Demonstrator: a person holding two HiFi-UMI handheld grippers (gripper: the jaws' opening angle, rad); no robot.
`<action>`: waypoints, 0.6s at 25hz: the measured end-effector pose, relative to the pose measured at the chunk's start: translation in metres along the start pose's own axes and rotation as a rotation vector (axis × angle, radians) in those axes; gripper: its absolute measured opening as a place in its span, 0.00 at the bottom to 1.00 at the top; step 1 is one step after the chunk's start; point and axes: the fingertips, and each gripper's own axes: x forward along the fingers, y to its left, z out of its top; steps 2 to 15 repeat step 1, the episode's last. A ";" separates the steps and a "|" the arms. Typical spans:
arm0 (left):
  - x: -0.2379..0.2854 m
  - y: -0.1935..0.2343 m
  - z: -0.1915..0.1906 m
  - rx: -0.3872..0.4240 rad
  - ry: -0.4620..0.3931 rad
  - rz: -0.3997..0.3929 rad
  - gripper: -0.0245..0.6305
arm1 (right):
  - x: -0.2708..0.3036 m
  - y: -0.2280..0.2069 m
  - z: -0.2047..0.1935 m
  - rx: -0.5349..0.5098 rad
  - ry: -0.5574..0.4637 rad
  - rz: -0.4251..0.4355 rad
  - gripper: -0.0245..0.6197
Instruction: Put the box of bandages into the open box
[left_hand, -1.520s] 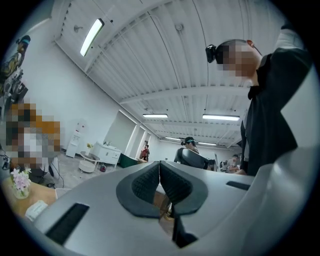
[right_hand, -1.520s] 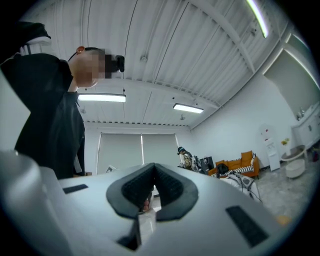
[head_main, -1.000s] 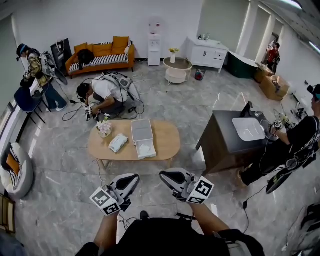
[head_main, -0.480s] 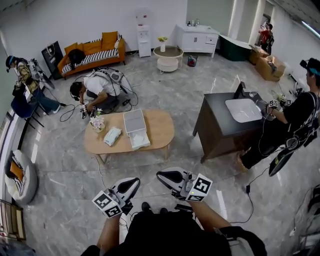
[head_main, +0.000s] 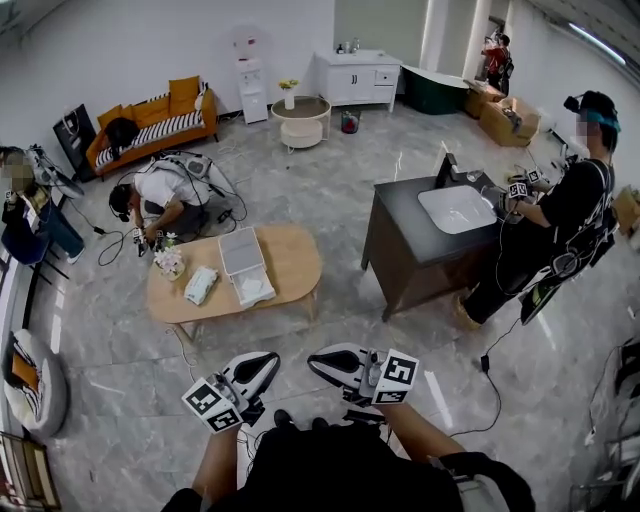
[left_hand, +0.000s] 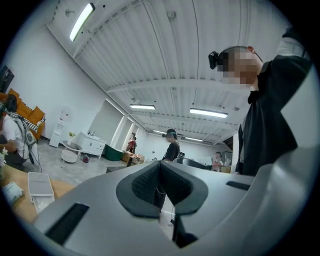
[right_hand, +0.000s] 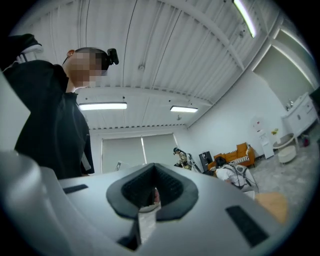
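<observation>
The box of bandages (head_main: 201, 285) is a pale packet lying on the oval wooden table (head_main: 295, 262), far ahead of me. To its right on the table stands the open white box (head_main: 247, 266) with its lid raised. Both grippers hang low near my body, well short of the table. My left gripper (head_main: 267, 359) is shut with nothing in it, and so is my right gripper (head_main: 316, 360). In the left gripper view the pads (left_hand: 150, 181) meet, and the open box (left_hand: 40, 184) shows at the lower left. In the right gripper view the fingers (right_hand: 170, 187) are closed and empty.
A small flower pot (head_main: 168, 262) stands on the table's left end, and a person (head_main: 155, 192) crouches behind it. A dark sink cabinet (head_main: 430, 240) stands to the right with a person (head_main: 560, 225) beside it. Cables (head_main: 480, 400) trail on the grey floor. An orange sofa (head_main: 150, 122) lines the far wall.
The table and the room have slid to the left in the head view, and the sink cabinet has come nearer the middle. Both grippers stay shut and keep their place by my body.
</observation>
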 end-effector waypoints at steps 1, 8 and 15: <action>0.003 -0.001 -0.003 -0.004 -0.010 -0.002 0.06 | -0.005 -0.004 -0.001 0.011 -0.006 -0.006 0.05; 0.003 -0.001 -0.003 -0.004 -0.010 -0.002 0.06 | -0.005 -0.004 -0.001 0.011 -0.006 -0.006 0.05; 0.003 -0.001 -0.003 -0.004 -0.010 -0.002 0.06 | -0.005 -0.004 -0.001 0.011 -0.006 -0.006 0.05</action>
